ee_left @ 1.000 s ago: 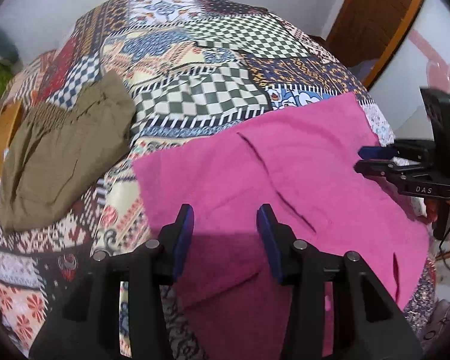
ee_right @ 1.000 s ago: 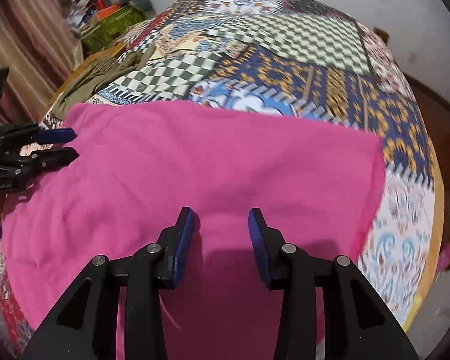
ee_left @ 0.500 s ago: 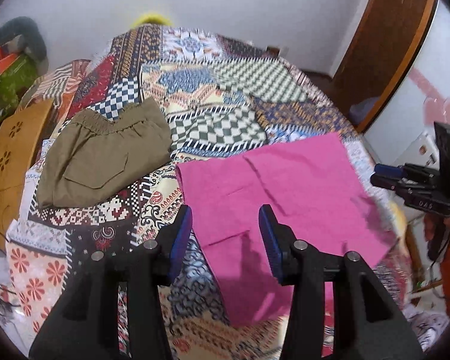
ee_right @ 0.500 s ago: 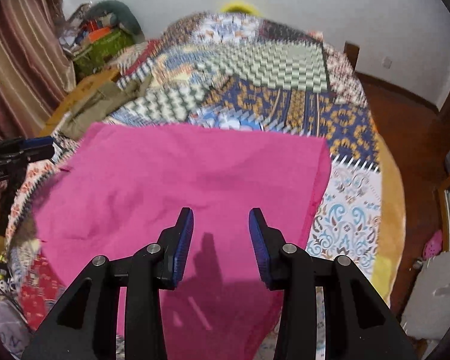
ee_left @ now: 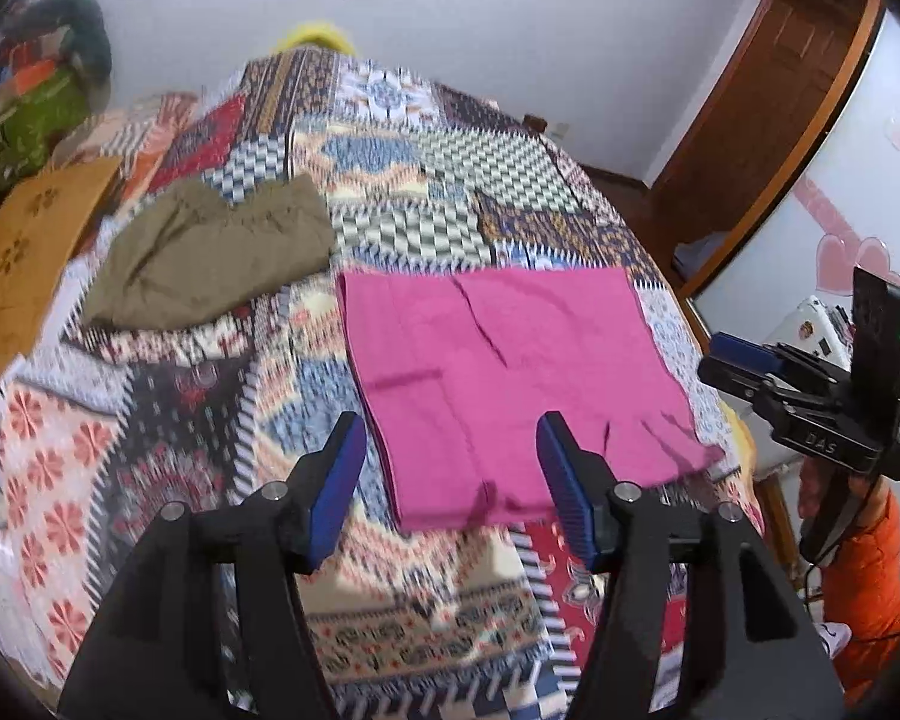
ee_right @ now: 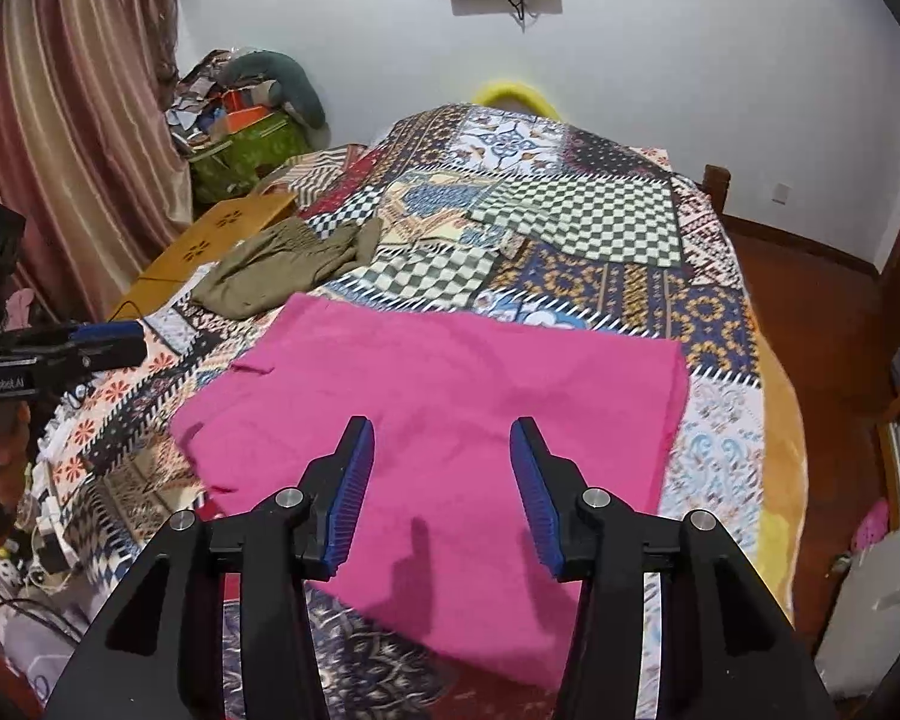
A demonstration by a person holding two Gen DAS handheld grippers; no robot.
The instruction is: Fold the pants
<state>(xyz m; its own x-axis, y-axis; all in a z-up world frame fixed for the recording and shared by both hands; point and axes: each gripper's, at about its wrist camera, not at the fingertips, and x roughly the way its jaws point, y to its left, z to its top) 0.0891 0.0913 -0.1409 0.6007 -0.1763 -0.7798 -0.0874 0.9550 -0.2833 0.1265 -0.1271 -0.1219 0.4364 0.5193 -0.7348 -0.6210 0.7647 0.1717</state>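
Pink pants (ee_left: pixel 510 372) lie folded flat on the patchwork bedspread (ee_left: pixel 390 180); they also show in the right wrist view (ee_right: pixel 450 420). My left gripper (ee_left: pixel 450 474) is open and empty, raised above the pants' near edge. My right gripper (ee_right: pixel 441 480) is open and empty, raised above the pants. The right gripper shows at the right edge of the left wrist view (ee_left: pixel 750 360); the left gripper shows at the left edge of the right wrist view (ee_right: pixel 90 342).
Olive-green folded shorts (ee_left: pixel 210 252) lie on the bed to the left of the pink pants, also in the right wrist view (ee_right: pixel 282 264). An orange wooden board (ee_left: pixel 30 240) sits at the bed's left side. A clutter pile (ee_right: pixel 240 120) stands by the curtain.
Both grippers have pulled back and up from the pink pants, which now look smaller and lie free on the bed. Both stay open.
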